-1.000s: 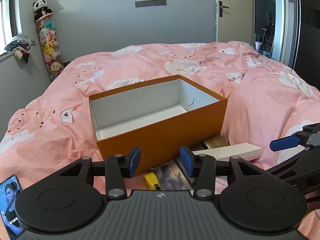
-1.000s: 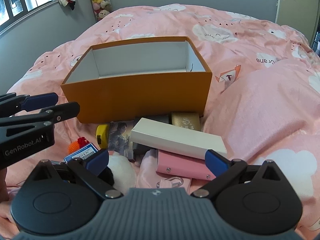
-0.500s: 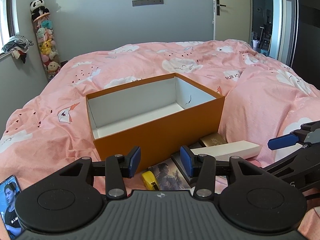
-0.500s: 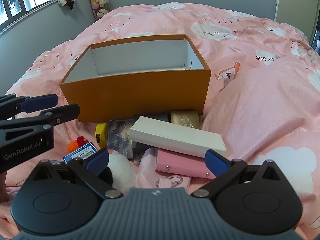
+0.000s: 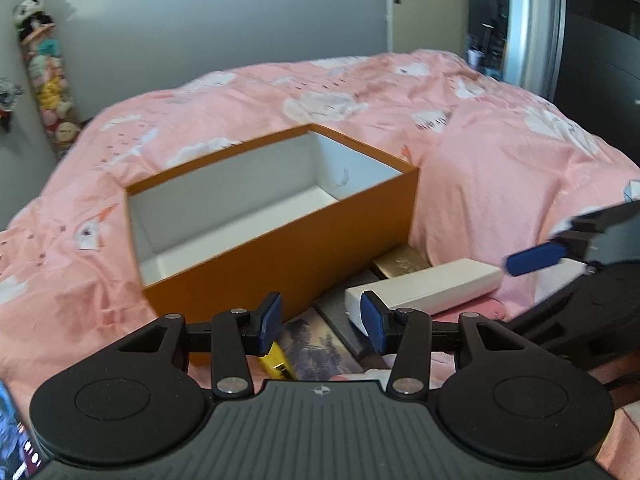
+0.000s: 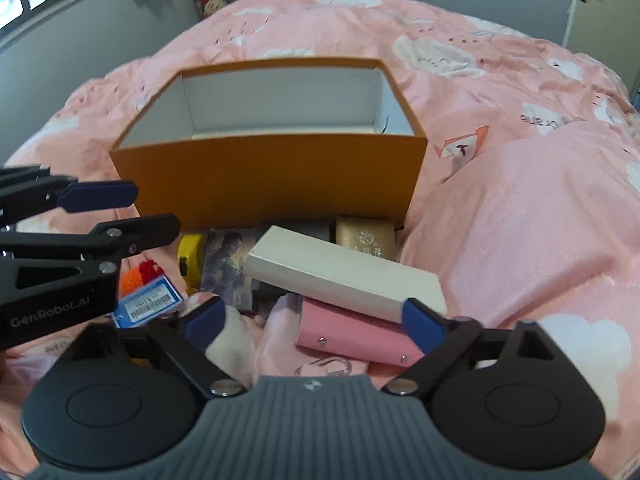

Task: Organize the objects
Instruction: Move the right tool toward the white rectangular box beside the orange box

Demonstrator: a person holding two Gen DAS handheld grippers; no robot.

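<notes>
Since a second ago my right tongs (image 6: 314,322) have started closing over the white box (image 6: 344,276), pads not yet pressing. Left tongs (image 5: 320,322) stay apart, empty. That box lies just before the empty orange box (image 6: 272,184), so nothing's packed.

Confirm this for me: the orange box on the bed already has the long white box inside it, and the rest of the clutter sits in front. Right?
Not quite. The orange box is empty, as the right wrist view shows. The long white box still lies outside, in front of it, atop the pink case with the rest of the clutter.
</notes>
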